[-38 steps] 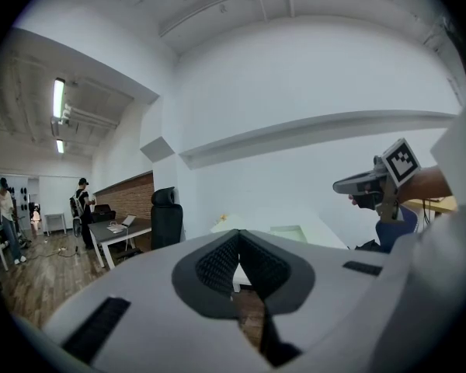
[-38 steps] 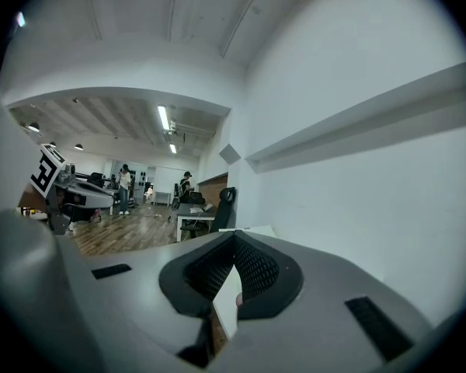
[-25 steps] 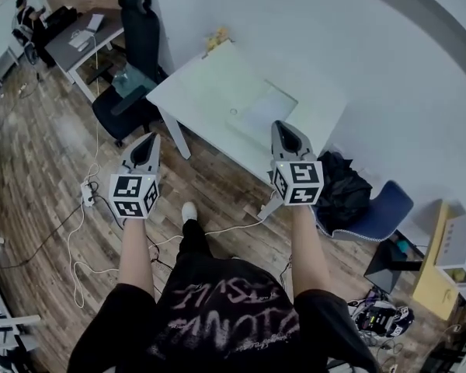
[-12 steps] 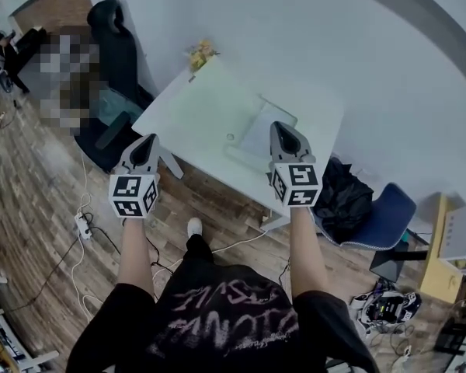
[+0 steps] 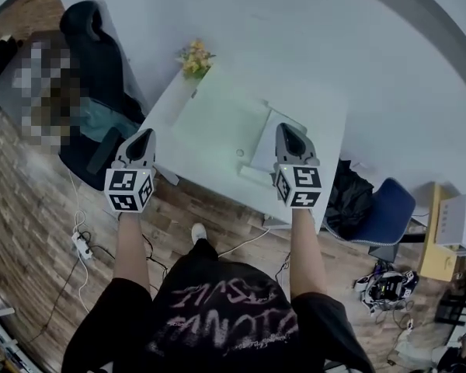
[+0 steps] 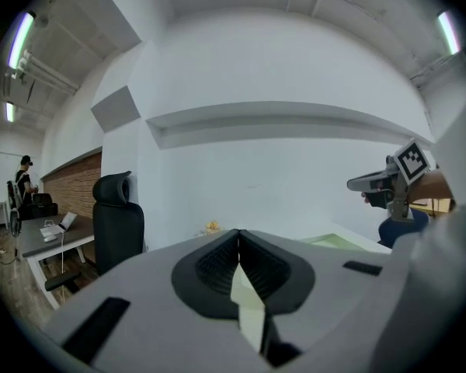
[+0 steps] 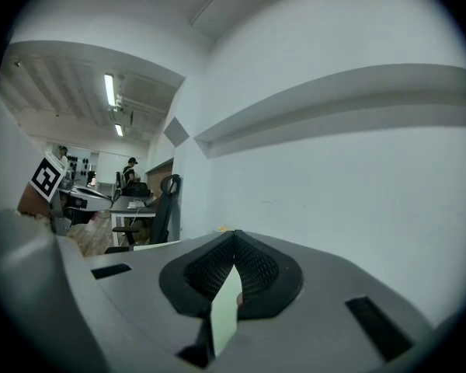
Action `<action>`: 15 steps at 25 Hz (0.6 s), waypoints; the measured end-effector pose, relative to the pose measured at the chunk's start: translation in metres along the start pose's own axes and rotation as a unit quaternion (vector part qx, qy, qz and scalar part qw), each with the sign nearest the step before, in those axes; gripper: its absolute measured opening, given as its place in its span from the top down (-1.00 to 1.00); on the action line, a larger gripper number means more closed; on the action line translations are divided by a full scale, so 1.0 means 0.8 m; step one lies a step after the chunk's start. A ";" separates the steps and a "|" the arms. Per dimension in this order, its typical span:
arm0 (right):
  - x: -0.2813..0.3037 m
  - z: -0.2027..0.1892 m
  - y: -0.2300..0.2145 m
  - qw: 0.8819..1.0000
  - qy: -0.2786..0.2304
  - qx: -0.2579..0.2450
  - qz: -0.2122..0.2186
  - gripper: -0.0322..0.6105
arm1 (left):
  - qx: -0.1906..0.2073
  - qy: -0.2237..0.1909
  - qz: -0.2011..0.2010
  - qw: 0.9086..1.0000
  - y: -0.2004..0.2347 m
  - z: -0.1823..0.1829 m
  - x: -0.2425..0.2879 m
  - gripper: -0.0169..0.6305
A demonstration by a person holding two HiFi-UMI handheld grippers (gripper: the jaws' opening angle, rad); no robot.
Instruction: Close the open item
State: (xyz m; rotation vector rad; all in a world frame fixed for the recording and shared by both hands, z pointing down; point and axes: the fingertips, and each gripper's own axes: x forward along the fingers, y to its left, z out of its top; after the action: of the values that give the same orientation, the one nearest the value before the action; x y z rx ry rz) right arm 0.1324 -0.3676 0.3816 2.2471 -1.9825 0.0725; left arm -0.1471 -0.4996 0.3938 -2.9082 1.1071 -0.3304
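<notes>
A white table (image 5: 210,115) stands against the wall ahead of me. On its right half lies a pale grey flat item (image 5: 270,142), apparently hinged open; its details are too small to make out. My left gripper (image 5: 143,134) is shut and empty, held in the air over the table's near left edge. My right gripper (image 5: 286,127) is also shut and empty, with its tip over the near side of the grey item. In the left gripper view the jaws (image 6: 238,231) meet at the tips, and in the right gripper view (image 7: 234,233) as well.
A yellow flower bunch (image 5: 194,57) sits at the table's far corner. A black office chair (image 5: 89,29) stands to the left. A black bag (image 5: 349,193) and a blue chair (image 5: 384,208) are to the right. A power strip (image 5: 81,243) and cables lie on the wooden floor.
I have walked closer to the table; it now lies right under the gripper tips. Both grippers keep their spacing and stay shut.
</notes>
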 end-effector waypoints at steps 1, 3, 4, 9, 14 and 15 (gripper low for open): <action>0.007 -0.001 0.001 1.000 0.003 0.001 -0.008 0.87 | 0.000 0.002 -0.007 1.000 0.009 -0.002 0.010 0.95; 0.019 -0.002 0.004 1.000 0.009 0.004 -0.024 0.87 | -0.001 0.005 -0.022 1.000 0.026 -0.006 0.027 0.95; 0.023 -0.003 0.005 0.999 0.011 0.007 -0.032 0.87 | -0.002 0.007 -0.029 1.000 0.033 -0.009 0.034 0.95; 0.038 -0.010 -0.002 0.997 0.021 0.015 -0.071 0.87 | -0.005 0.016 -0.056 0.998 0.060 -0.023 0.073 0.95; 0.045 -0.019 -0.021 0.994 0.032 0.019 -0.099 0.87 | -0.004 0.026 -0.085 0.996 0.059 -0.028 0.111 0.95; 0.048 -0.019 -0.025 0.994 0.032 0.020 -0.102 0.87 | -0.001 0.027 -0.089 0.996 0.057 -0.027 0.118 0.95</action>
State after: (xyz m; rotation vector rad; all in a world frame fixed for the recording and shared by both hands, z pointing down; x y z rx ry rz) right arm 0.1583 -0.4008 0.4002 2.4250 -1.7253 0.1601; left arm -0.1127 -0.5950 0.4295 -3.0236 0.8534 -0.4139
